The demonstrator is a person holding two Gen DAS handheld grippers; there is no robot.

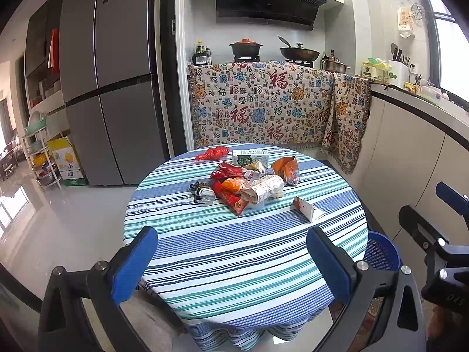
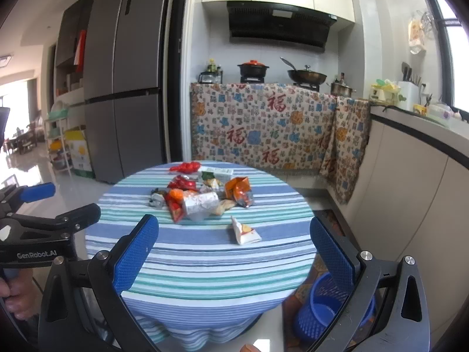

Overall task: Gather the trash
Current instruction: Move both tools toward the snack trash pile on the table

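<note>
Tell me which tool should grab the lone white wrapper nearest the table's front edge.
Right. The white folded wrapper lies centred ahead of the open right tool, and the blue mesh bin stands on that side. From the left tool it lies off right.

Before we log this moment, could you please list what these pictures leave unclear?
- Blue basket: right wrist view, its contents mostly hidden by the right gripper finger.
- Blue basket: left wrist view, lower part hidden behind the table.
- Wrapper pile: print too small to read; lower pieces hidden by overlap.
</note>
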